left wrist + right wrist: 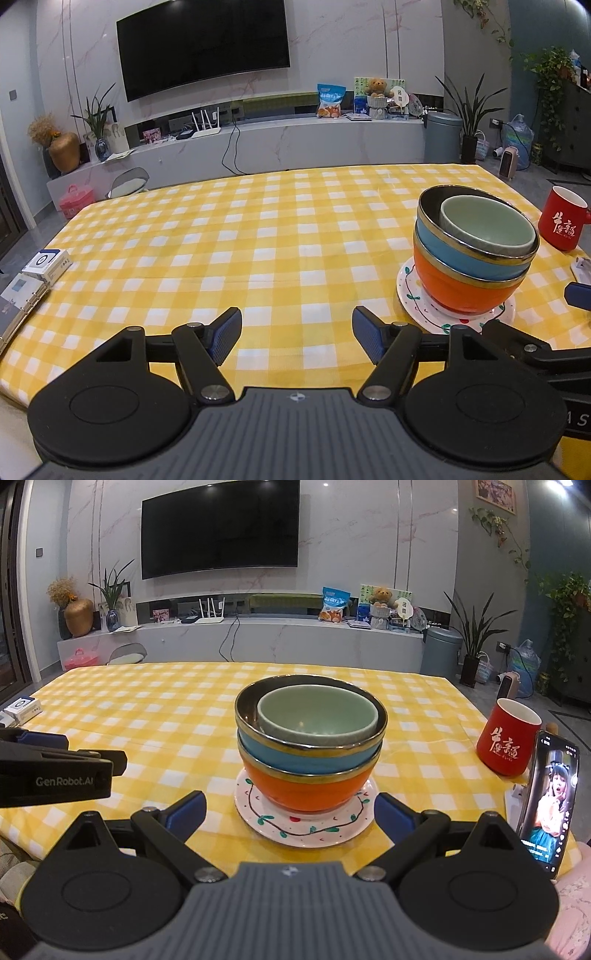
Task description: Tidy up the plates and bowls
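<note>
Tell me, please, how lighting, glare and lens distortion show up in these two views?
Left wrist view: strong fisheye bends the TV and table edge; the bowls stay sharp, their metallic rims glinting. Right wrist view: ceiling spots flare at the top, the phone screen glows brightly, the walls bow, and the right gripper looks dark beside the lit plate.

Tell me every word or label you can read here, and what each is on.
"GenRobot.AI": side of the left gripper.
Red mug: white Chinese brush characters, too stylised to read.
Phone: screen captions too small.
Snack bag and white box: print too blurred.
</note>
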A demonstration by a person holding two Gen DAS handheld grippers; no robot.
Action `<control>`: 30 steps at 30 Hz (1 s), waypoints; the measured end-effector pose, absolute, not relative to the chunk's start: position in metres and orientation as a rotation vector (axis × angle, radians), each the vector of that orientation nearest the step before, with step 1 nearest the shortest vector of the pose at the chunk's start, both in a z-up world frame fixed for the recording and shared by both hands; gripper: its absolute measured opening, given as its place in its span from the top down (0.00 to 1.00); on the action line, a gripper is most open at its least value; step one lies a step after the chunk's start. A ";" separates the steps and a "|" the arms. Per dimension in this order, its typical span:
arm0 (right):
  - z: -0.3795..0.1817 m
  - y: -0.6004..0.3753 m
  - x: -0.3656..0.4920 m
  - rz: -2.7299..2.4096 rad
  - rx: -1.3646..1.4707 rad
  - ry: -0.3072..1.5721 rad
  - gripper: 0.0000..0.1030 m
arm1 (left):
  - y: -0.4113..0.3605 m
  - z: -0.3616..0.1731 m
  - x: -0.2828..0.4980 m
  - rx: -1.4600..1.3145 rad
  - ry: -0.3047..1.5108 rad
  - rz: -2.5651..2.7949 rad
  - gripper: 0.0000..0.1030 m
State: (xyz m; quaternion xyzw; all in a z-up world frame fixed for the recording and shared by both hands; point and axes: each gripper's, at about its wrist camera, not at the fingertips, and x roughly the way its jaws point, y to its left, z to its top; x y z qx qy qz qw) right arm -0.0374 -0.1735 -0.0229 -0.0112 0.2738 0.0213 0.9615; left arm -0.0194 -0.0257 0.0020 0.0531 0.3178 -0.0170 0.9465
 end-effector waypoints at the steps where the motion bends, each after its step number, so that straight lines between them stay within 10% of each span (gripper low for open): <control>1: -0.023 -0.174 -0.037 0.043 -0.020 0.557 0.07 | -0.026 0.002 -0.019 0.109 0.647 -0.034 0.22; 30: -0.027 -0.176 -0.033 0.026 -0.008 0.587 0.07 | -0.026 0.001 -0.019 0.111 0.659 -0.048 0.22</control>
